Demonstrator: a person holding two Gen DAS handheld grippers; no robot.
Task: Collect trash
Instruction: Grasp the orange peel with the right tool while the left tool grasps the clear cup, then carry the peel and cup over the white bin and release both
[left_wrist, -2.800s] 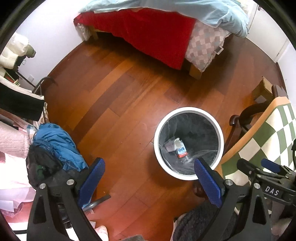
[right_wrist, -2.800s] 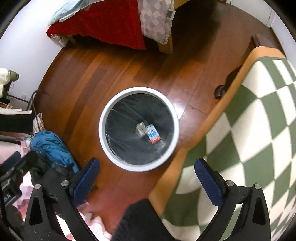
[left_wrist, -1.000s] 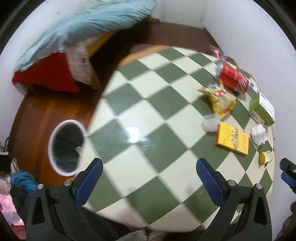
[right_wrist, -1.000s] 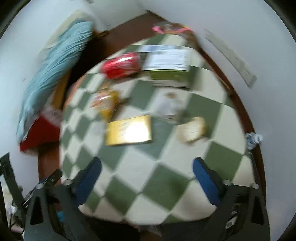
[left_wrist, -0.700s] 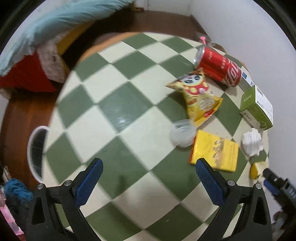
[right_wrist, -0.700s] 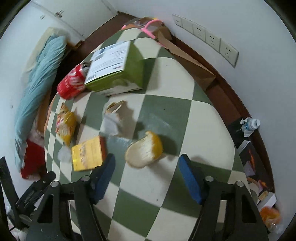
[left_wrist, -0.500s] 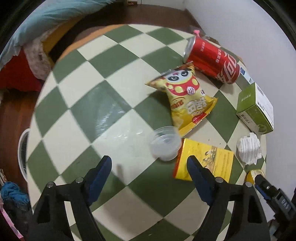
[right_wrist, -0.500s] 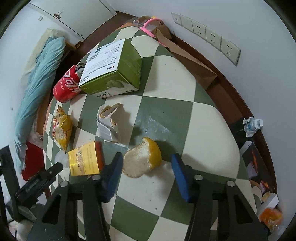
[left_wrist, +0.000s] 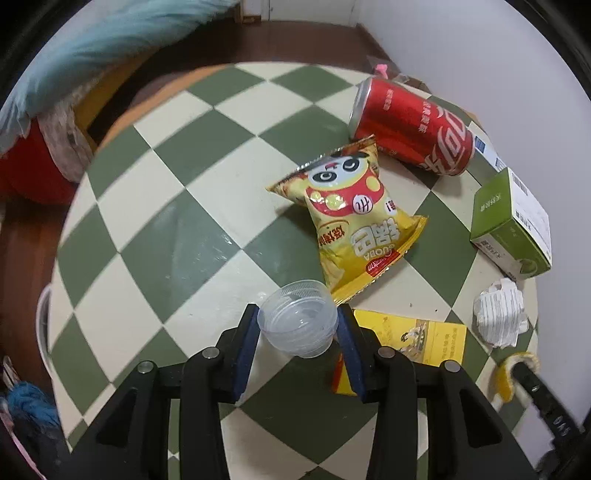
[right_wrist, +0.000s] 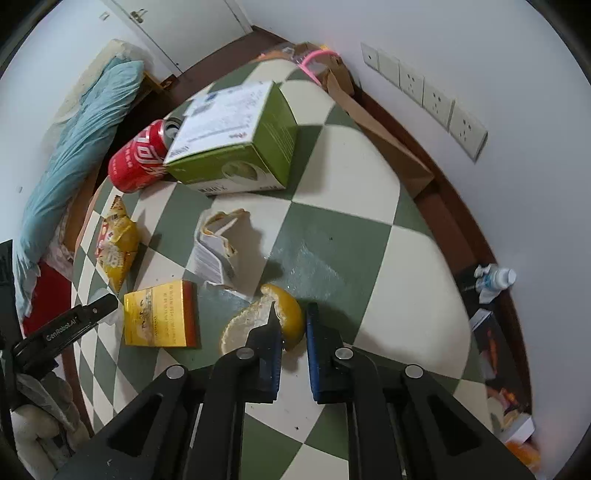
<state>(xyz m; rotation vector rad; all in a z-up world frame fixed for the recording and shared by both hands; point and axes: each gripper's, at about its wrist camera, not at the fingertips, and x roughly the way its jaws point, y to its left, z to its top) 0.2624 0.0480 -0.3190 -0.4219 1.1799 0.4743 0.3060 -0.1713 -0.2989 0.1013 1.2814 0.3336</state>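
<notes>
My left gripper (left_wrist: 298, 328) has its two blue pads against the sides of the clear plastic cup (left_wrist: 297, 322), which sits near the front of the checkered table (left_wrist: 155, 236), just beside the yellow snack bag (left_wrist: 351, 221) and the yellow box (left_wrist: 410, 338). The cup stands mouth up, tilted slightly toward the snack bag; its axis is close to vertical and it has no marked long axis across the table.

My right gripper (right_wrist: 293, 325) is narrowed around the citrus peel (right_wrist: 258, 321): one pad lies over the pale inner face, the other against the orange outer curve. The peel's long axis runs across the jaws, hollow side facing left.

Step in hand, as I judge it: grasping two pieces of trash at once. The next move calls for a firm close on both, a straight lift clear of the neighbouring box and crumpled paper (right_wrist: 216, 247), then carriage to the bin. The thin cup may deform or slip under pressure.

The red can (left_wrist: 412, 127) and green box (right_wrist: 236, 144) lie untouched at the far side.
</notes>
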